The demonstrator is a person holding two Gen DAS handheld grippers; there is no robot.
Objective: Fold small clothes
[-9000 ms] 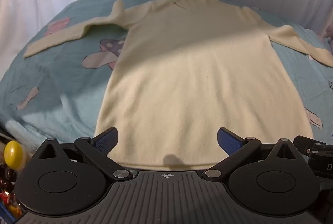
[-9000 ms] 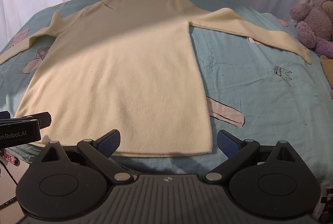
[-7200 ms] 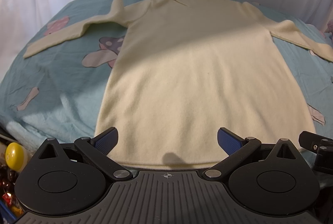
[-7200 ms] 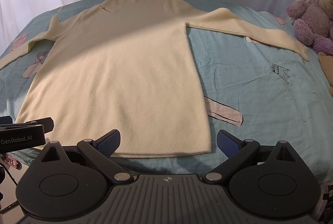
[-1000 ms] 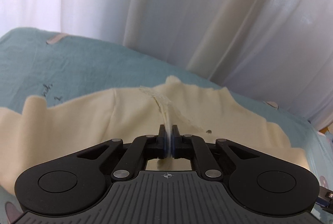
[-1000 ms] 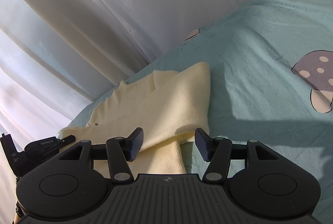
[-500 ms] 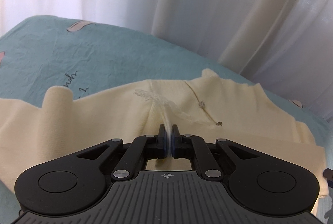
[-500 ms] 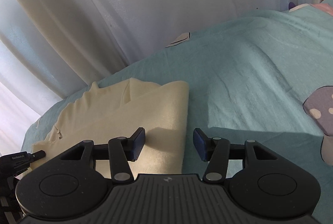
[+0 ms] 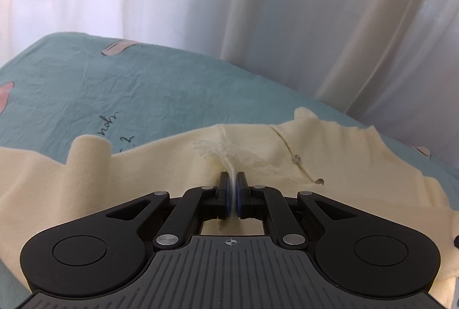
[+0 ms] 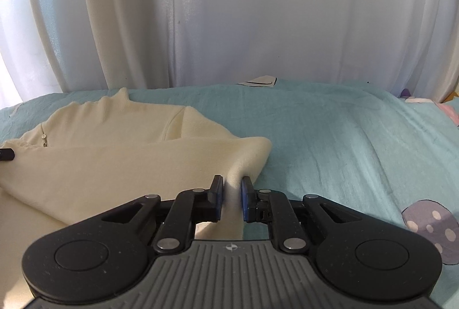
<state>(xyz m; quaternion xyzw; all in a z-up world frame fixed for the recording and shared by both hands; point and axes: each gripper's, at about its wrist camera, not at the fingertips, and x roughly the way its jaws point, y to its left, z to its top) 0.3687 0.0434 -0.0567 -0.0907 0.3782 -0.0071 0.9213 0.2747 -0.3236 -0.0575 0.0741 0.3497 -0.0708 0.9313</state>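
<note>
Cream knitted long-sleeved sweater (image 10: 114, 159) on teal printed bedsheet (image 10: 344, 136), hem now carried up over collar. Left gripper (image 9: 233, 194) pinching thin fabric edge; right gripper (image 10: 231, 200), open moments ago, now clamping folded corner. First lengthwise fold nearly complete.

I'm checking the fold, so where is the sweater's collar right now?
In the right wrist view the collar sits at far left near the white curtain, beyond the folded edge pinched in the right tongs.
</note>
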